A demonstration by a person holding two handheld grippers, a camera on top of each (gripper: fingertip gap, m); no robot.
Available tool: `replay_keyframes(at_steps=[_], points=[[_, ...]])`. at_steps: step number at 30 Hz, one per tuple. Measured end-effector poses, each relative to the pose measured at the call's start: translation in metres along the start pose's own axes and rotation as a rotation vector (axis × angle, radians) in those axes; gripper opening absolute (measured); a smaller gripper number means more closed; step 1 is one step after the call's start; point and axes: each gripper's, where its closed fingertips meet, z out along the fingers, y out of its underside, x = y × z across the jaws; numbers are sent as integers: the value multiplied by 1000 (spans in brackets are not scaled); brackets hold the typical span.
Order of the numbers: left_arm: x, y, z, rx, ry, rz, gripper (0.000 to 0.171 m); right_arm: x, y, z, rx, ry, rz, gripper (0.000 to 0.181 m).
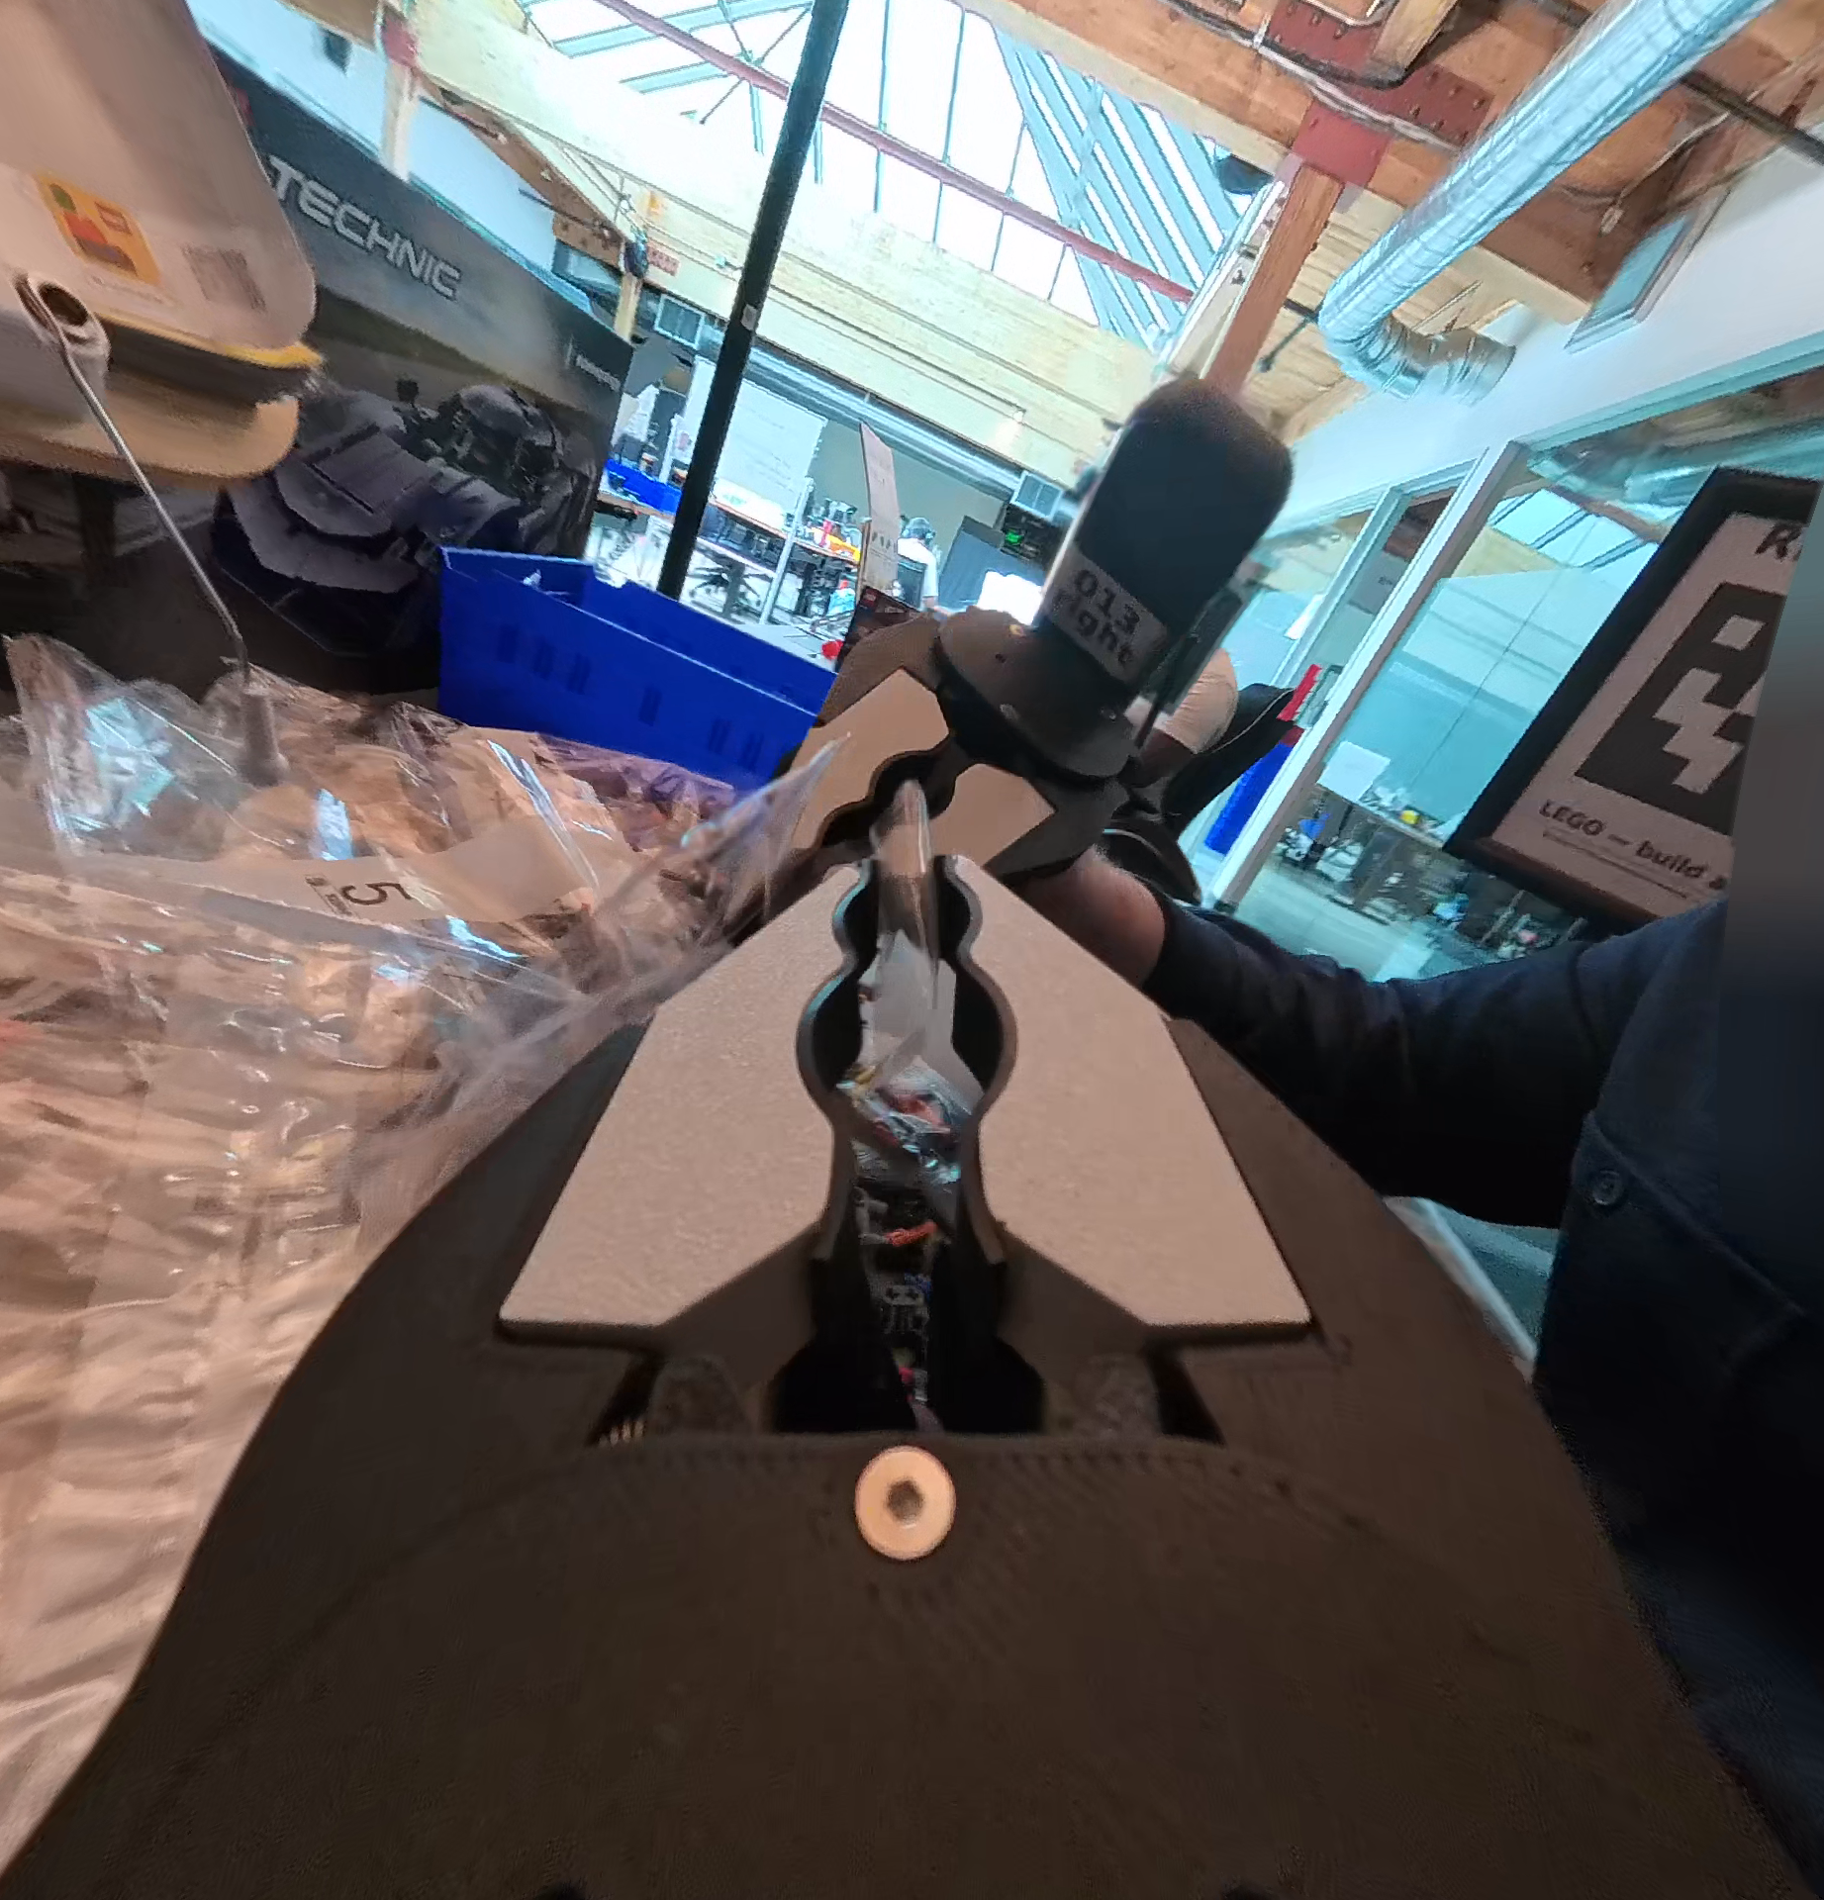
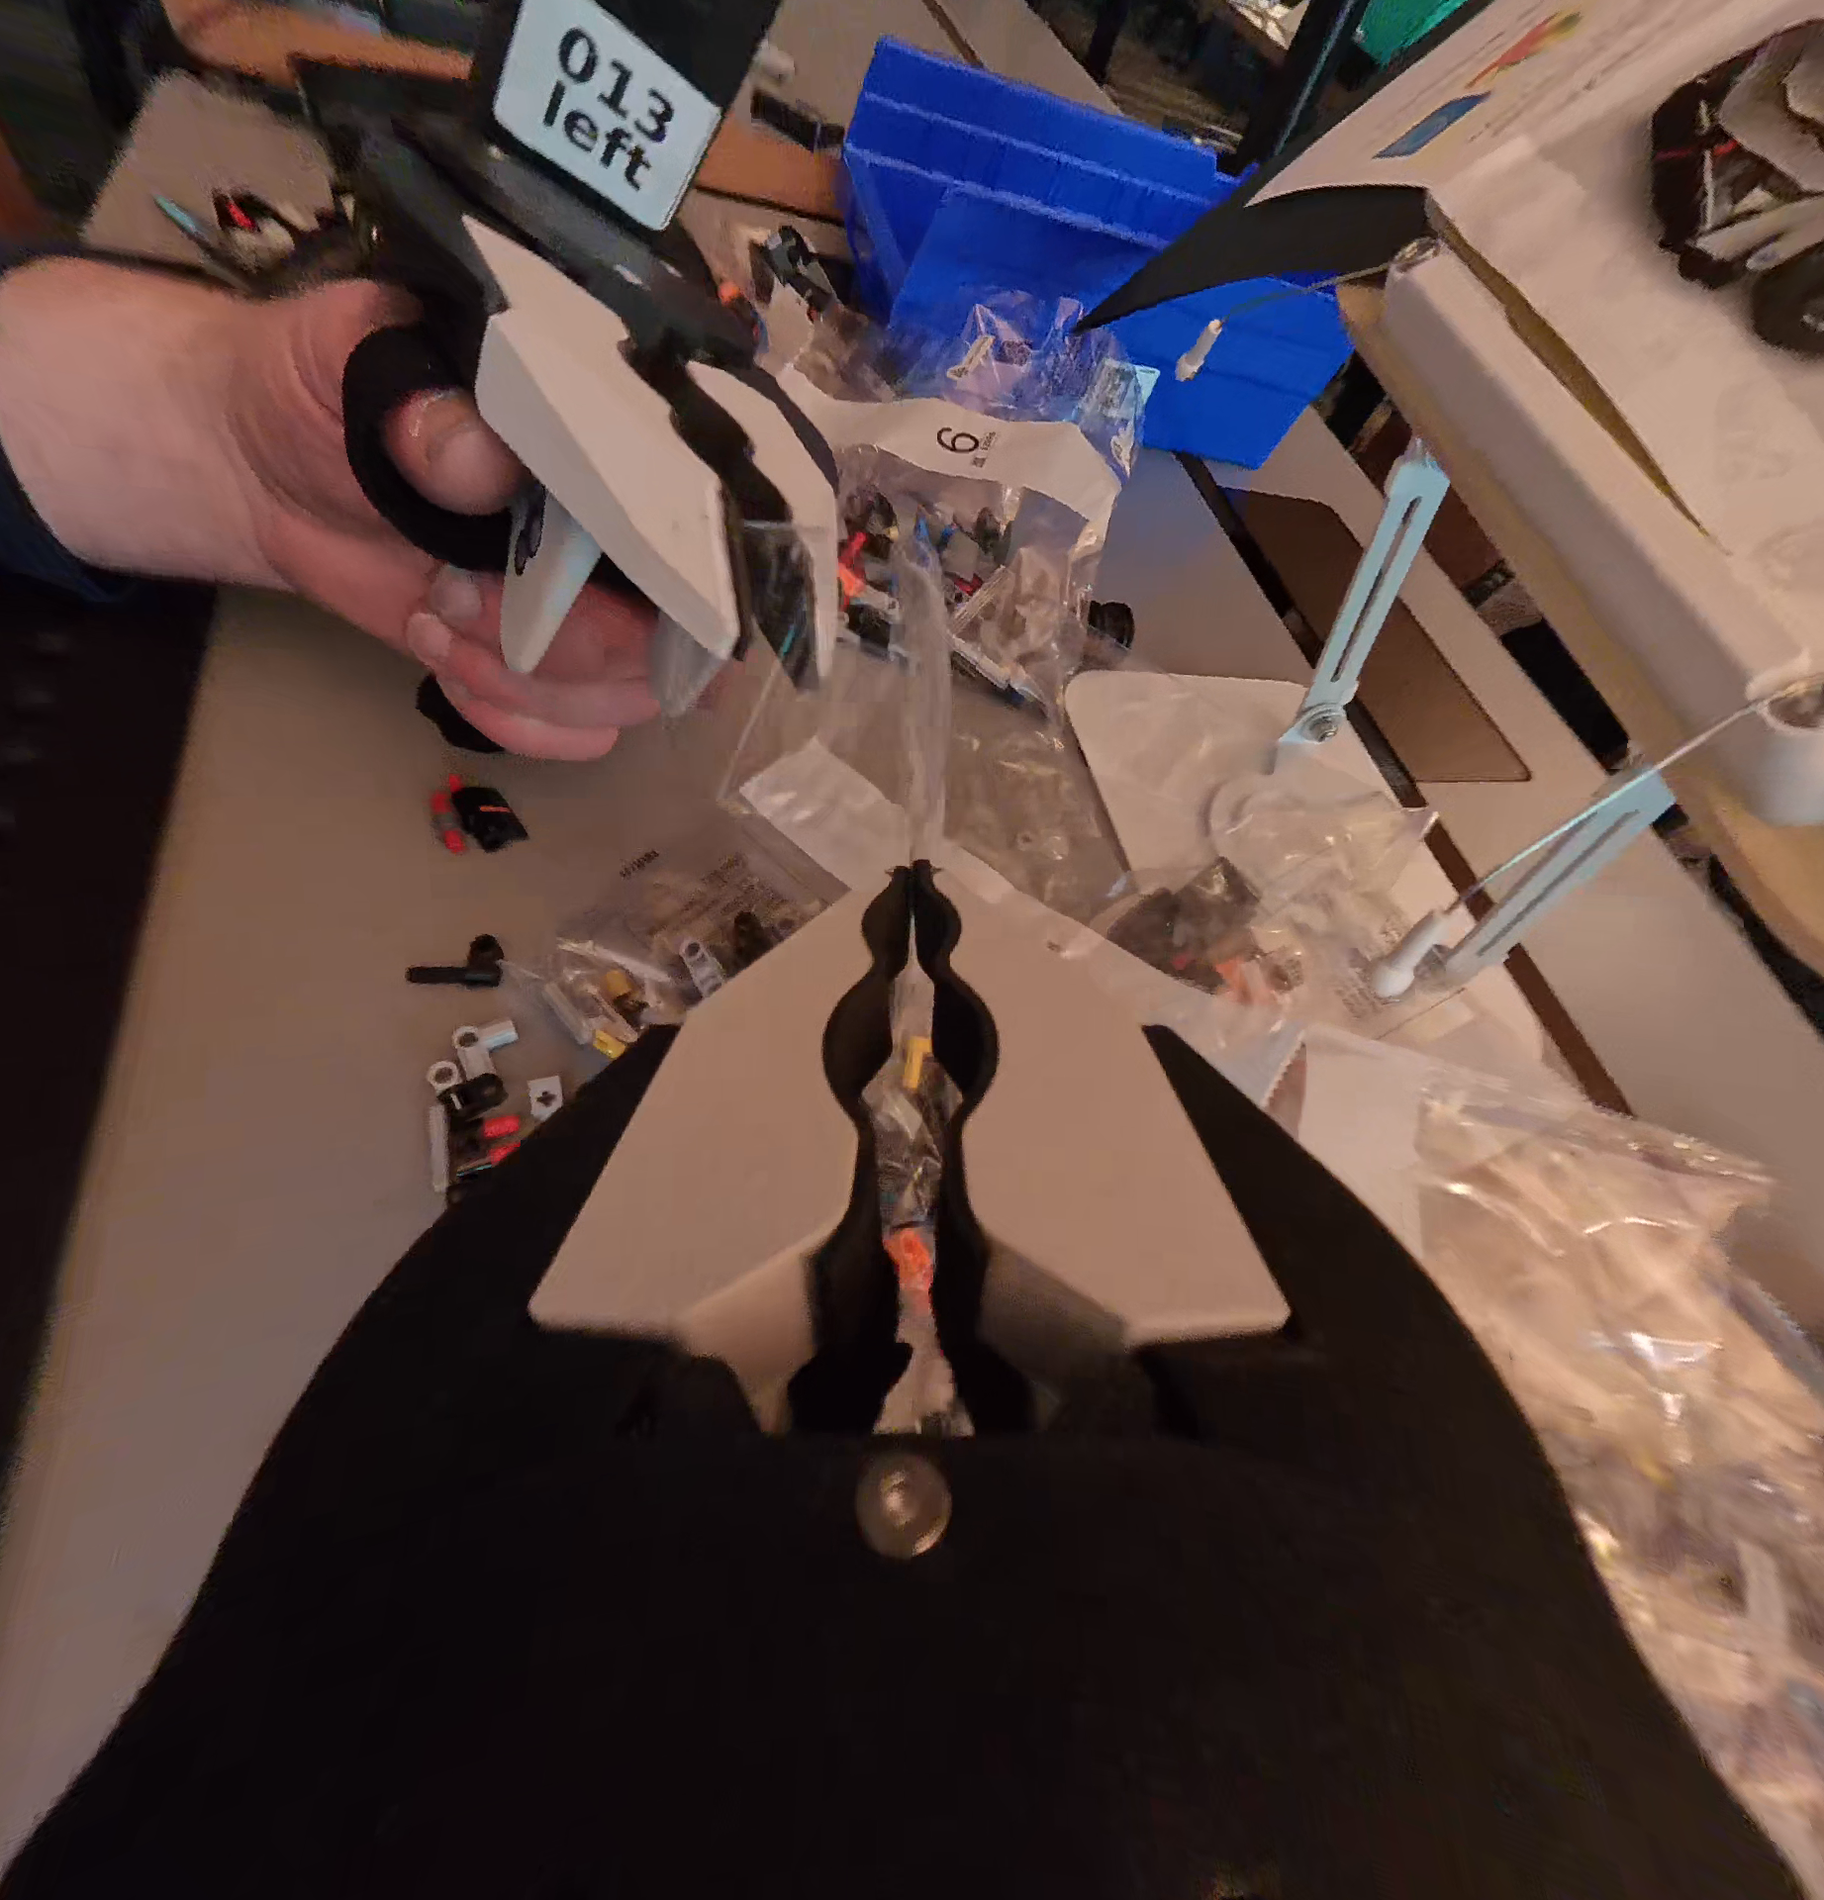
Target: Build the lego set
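Note:
A small clear plastic bag of lego parts hangs between my two grippers above the table. My right gripper is shut on the bag's film at its tips. Yellow and orange parts show through the gap behind the tips. My left gripper has its tips a little apart, so it counts as open. A strip of the bag stands between them. The right gripper also shows in the left wrist view, pinching the same strip just beyond. The left gripper shows at upper left in the right wrist view, held by a hand.
Several numbered clear bags of parts lie around. Loose small parts lie at left on the table. A blue bin stands at the back. A white box and white metal arms are at right.

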Motion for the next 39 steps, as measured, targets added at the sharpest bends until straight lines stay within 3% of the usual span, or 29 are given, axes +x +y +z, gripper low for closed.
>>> replay_keyframes(at_steps=[8,15,23,31,39], points=[[-4,-16,-15,7,-89,162,12,4,3,-13,42,-104,135,0],[-31,-20,-35,-95,-331,426,17,-17,7,-21,26,-274,141,0],[-19,8,-21,-258,-277,578,29,-29,13,-21,-15,-328,111,0],[-12,24,-15,-333,-232,662,38,-35,15,-19,-37,-351,105,0],[0,23,-21,-328,-164,644,39,-32,15,-22,-34,-348,119,0]])
